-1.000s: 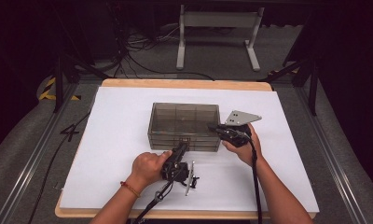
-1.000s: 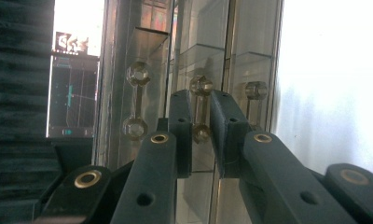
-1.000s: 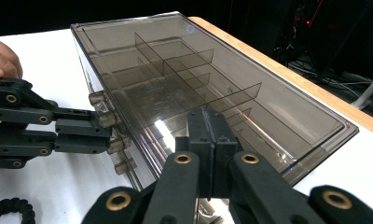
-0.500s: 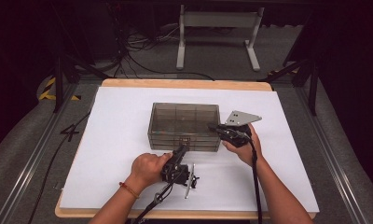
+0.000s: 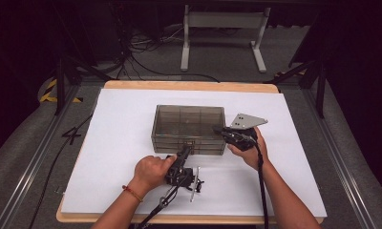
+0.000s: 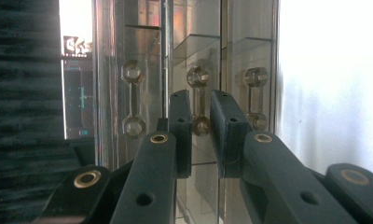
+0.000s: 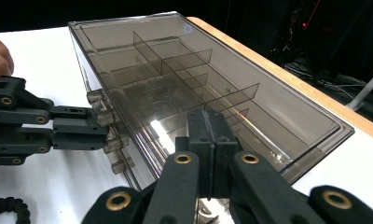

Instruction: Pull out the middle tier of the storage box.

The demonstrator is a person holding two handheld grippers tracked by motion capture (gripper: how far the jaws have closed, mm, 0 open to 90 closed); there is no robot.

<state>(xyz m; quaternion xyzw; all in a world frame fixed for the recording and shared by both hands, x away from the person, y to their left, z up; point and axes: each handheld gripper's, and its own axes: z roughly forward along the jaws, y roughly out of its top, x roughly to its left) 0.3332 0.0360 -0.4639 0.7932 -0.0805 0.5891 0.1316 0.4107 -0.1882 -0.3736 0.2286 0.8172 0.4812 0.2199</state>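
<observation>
A smoky see-through drawer cabinet [image 5: 189, 126] lies in the middle of the white table [image 5: 117, 143]. Three small clear handles line its near face. In the left gripper view, my left gripper [image 6: 201, 112] has its jaws closed on either side of the middle handle [image 6: 198, 77]. From above, the left gripper [image 5: 188, 149] meets the cabinet's front. My right gripper [image 7: 208, 116] is shut with nothing in it, its tips resting on the cabinet's top [image 7: 175, 60] near its right end. The right gripper view also catches the left gripper [image 7: 98, 126] at the handles.
The cabinet's dividers [image 7: 194, 79] show through its lid. A black cable [image 5: 260, 176] trails from the right gripper along the forearm. The table's wooden far edge [image 5: 189, 86] borders dark floor with cables and a metal stand [image 5: 222, 28]. Rails [image 5: 31, 162] run along both sides.
</observation>
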